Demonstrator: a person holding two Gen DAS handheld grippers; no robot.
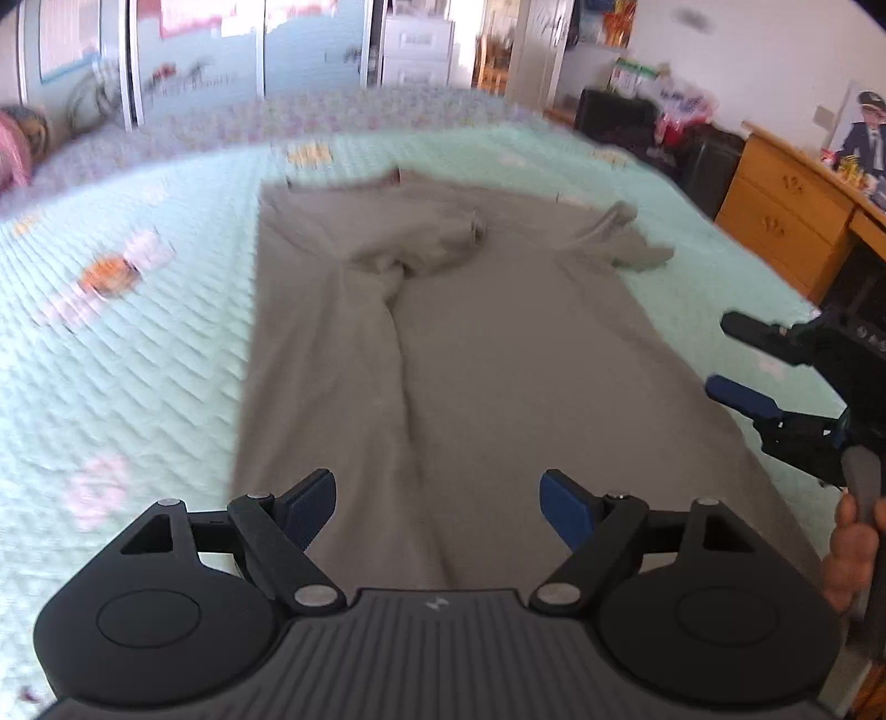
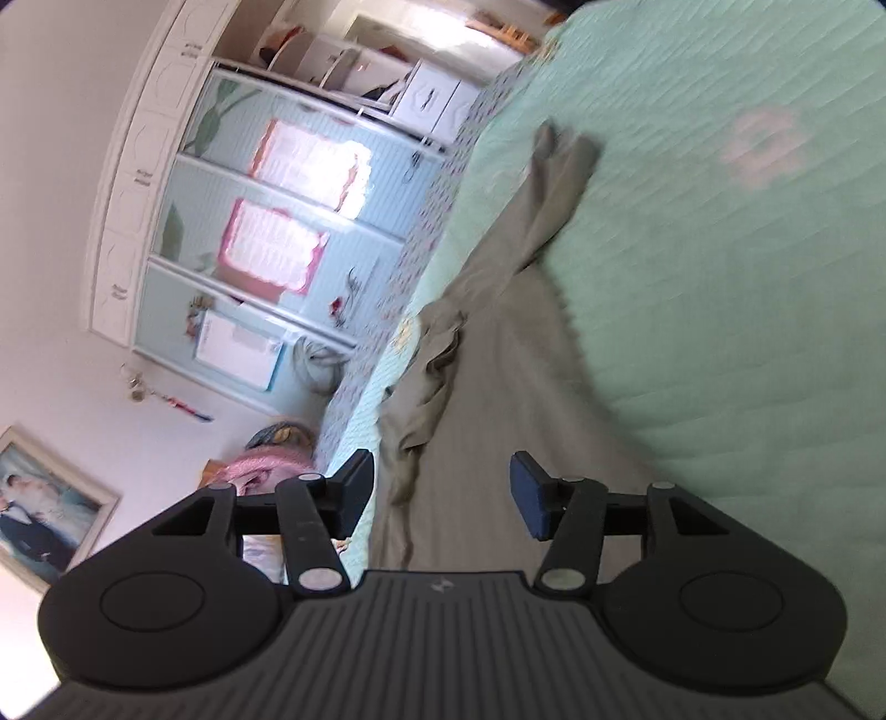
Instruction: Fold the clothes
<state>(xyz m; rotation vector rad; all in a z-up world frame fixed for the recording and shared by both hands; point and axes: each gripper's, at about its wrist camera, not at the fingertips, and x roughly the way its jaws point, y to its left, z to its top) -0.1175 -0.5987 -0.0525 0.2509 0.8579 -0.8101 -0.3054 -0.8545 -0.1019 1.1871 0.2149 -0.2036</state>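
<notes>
A grey-brown garment [image 1: 470, 343] lies spread flat on the mint-green quilted bed [image 1: 138, 343], its collar end far from me and one sleeve [image 1: 626, 238] bunched at the far right. My left gripper [image 1: 437, 507] hovers above the garment's near hem, open, with nothing between its blue pads. My right gripper [image 1: 725, 360] shows at the right edge of the left wrist view, over the garment's right side, jaws apart. In the right wrist view, rolled sideways, the right gripper [image 2: 440, 493] is open over the garment [image 2: 487, 399] with nothing in it.
A wooden dresser [image 1: 786, 216] stands right of the bed. Wardrobe doors [image 1: 194, 55] and white drawers [image 1: 415, 50] line the far wall. A pink bundle [image 1: 14, 149] lies at the bed's far left. A person's hand [image 1: 850, 548] grips the right gripper's handle.
</notes>
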